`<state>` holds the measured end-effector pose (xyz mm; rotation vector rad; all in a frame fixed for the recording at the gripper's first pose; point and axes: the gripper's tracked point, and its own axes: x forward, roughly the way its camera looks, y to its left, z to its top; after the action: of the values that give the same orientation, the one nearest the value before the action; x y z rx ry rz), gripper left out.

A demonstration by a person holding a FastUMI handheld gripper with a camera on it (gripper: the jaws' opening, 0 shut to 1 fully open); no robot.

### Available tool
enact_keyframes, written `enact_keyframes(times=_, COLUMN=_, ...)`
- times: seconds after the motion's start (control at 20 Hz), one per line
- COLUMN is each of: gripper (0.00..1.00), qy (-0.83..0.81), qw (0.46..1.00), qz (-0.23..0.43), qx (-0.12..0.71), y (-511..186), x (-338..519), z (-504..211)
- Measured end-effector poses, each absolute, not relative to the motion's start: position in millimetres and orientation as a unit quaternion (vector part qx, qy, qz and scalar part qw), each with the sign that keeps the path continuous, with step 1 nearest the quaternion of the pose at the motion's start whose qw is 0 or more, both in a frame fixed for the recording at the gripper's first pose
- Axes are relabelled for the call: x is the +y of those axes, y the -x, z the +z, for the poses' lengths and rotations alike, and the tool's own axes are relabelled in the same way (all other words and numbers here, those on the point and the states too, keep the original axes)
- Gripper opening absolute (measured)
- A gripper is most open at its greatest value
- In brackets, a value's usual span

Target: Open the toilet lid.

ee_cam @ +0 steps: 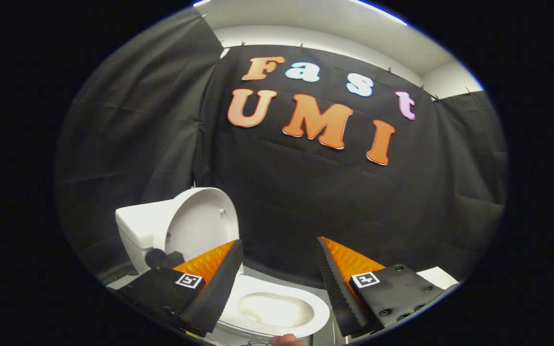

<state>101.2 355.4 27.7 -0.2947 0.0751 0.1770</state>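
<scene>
On the far left stands the white cistern (pixel 135 226) of the toilet, against the black cloth wall (pixel 306 192) of the booth. Just right of it the toilet lid (pixel 200 223) is raised, leaning back against the cistern with its pale inner face showing. Below the lid, near to me, the seat (pixel 306 315) lies flat around the open bowl (pixel 274 310). The tool (pixel 279 252) hangs above the seat with its fingers (pixel 219 283) spread wide, gripping nothing; the bowl shows in the gap between them, and the left finger overlaps the lower edge of the lid. At the near rim of the seat a fingertip (pixel 286 340) of a person just shows.
</scene>
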Motion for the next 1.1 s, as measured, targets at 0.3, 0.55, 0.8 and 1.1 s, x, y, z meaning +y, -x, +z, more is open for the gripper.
enact_keyframes(times=0.3, gripper=0.97, qy=0.092, qw=0.995, qz=0.012, qx=0.040, y=-93.0, x=208.1, z=46.6)
enact_keyframes(times=0.55, gripper=0.97, qy=0.090, qw=0.995, qz=-0.025, qx=0.032, y=-74.3, x=128.2, z=45.6)
enact_keyframes(times=0.8, gripper=0.98, qy=0.055, qw=0.997, qz=-0.040, qx=-0.023, y=-48.5, x=87.3, z=63.6)
enact_keyframes(times=1.1, gripper=0.99, qy=0.045, qw=0.996, qz=-0.075, qx=-0.014, y=-33.8, x=34.8, z=33.1)
